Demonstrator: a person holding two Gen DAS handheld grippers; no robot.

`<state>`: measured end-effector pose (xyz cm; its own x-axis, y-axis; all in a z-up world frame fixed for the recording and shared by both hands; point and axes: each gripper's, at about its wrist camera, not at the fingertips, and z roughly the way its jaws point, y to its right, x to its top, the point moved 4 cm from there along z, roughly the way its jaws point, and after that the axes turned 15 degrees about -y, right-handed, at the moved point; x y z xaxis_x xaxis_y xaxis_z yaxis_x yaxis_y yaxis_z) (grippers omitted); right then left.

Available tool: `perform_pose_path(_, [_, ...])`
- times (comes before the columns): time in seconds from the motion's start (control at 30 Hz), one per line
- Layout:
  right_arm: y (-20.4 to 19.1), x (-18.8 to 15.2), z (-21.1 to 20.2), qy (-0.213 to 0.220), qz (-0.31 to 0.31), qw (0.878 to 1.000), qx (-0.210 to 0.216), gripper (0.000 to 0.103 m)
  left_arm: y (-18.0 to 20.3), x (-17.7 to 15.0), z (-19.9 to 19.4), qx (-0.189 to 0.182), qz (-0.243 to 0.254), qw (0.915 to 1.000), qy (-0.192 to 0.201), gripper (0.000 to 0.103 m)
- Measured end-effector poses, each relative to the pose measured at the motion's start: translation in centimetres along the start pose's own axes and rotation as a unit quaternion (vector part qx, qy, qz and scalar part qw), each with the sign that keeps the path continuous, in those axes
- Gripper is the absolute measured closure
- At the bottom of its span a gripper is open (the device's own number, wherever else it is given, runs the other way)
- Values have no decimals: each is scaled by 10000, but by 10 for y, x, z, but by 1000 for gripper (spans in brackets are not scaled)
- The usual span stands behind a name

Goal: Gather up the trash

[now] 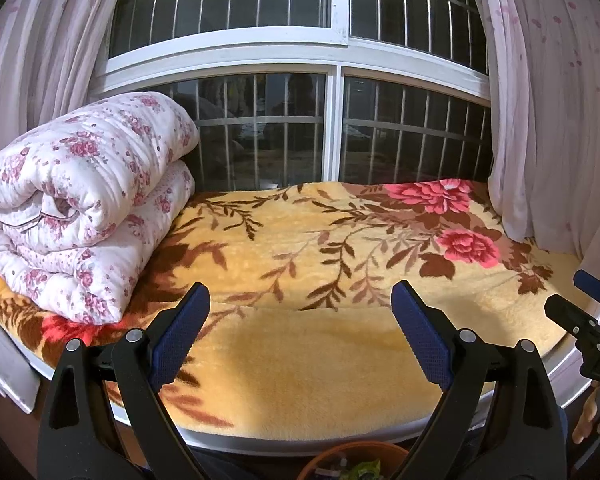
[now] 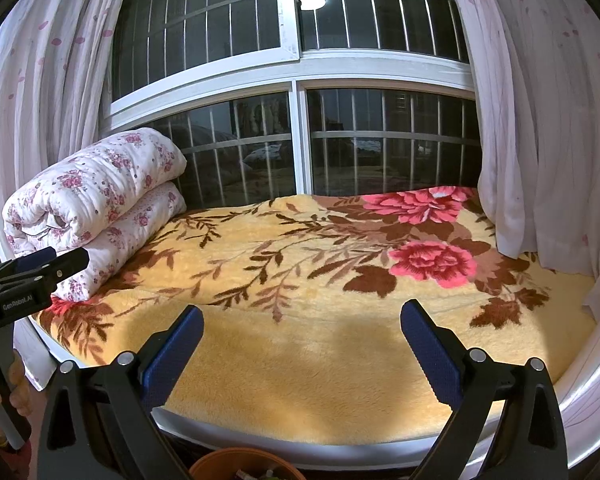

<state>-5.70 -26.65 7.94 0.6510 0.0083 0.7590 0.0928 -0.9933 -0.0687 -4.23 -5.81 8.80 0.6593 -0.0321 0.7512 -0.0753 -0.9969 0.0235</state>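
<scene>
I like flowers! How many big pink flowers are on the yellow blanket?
3. Two big pink flowers sit near the right curtain, one behind the other. A redder one peeks out beside the folded quilt. More may hide under it.

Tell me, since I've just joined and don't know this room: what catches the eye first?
The yellow floral blanket covering the window seat, with pink blooms at its right. At far left lies a folded white rose-print quilt on it; behind, a barred window.
</scene>
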Motion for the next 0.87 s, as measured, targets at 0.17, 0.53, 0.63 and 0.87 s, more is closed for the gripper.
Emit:
perform_pose_path(0.17, [0, 0, 0, -4, 3, 10000, -2, 6, 1, 6, -3, 4, -15, 10000, 31, 13])
perform_pose_path(0.53, [0, 1, 0, -10, 3, 10000, 4, 6, 3, 8, -4, 18, -5, 10000, 40, 13])
perform_pose_path(0.63, [1, 1, 0, -10, -2, 10000, 4, 6, 3, 8, -5, 39, -8, 10000, 39, 13])
perform_pose_path(0.87, [1, 1, 0, -7, -7, 10000, 9, 6, 2, 9, -4, 47, -11, 10000, 43, 13])
